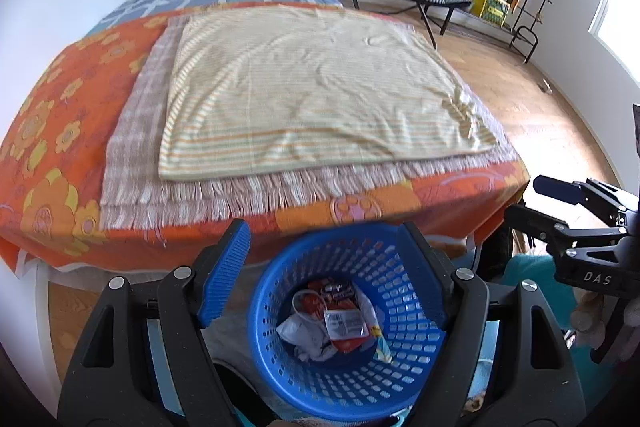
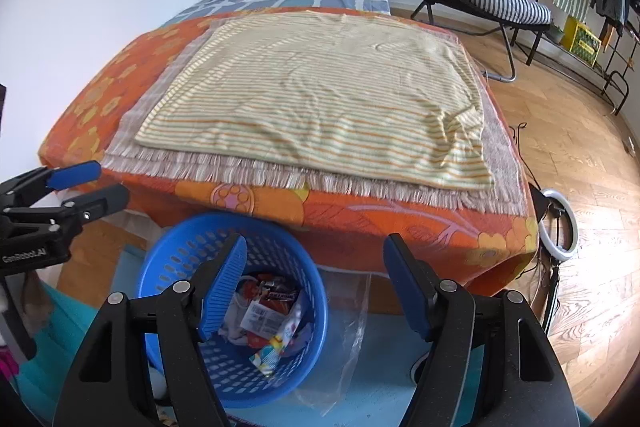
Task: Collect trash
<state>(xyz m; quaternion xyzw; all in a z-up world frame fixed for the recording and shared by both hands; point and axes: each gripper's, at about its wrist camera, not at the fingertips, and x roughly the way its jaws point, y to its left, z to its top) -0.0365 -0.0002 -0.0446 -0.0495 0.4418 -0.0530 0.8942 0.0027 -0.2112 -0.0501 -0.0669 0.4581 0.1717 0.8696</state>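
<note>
- Here, a blue basket [image 1: 348, 327] stands on the floor just in front of the foot of the bed [image 1: 48, 147], and the trash [image 1: 336, 319] lies inside it: red wrappers, a white barcode label, crumpled white paper and a colourful packet.
- A clear plastic bag [image 2: 348, 339] lies on the floor just beside the basket, on the side away from the wall.
- The left gripper [image 1: 324, 275] hangs above the basket with its jaws spread wide and nothing between them.
- The right gripper [image 2: 316, 291] hangs beside the basket, over its rim and the plastic bag, jaws also spread wide and holding nothing.
- A striped cloth [image 1: 316, 91] lies flat on a fringed blanket [image 1: 132, 131] on the bed, behind the basket.
- The lower rim of the basket is cut off by the gripper bodies in both views.
- The print on the wrappers is too small to read.
- What lies under the top layer of trash is hidden.
</note>
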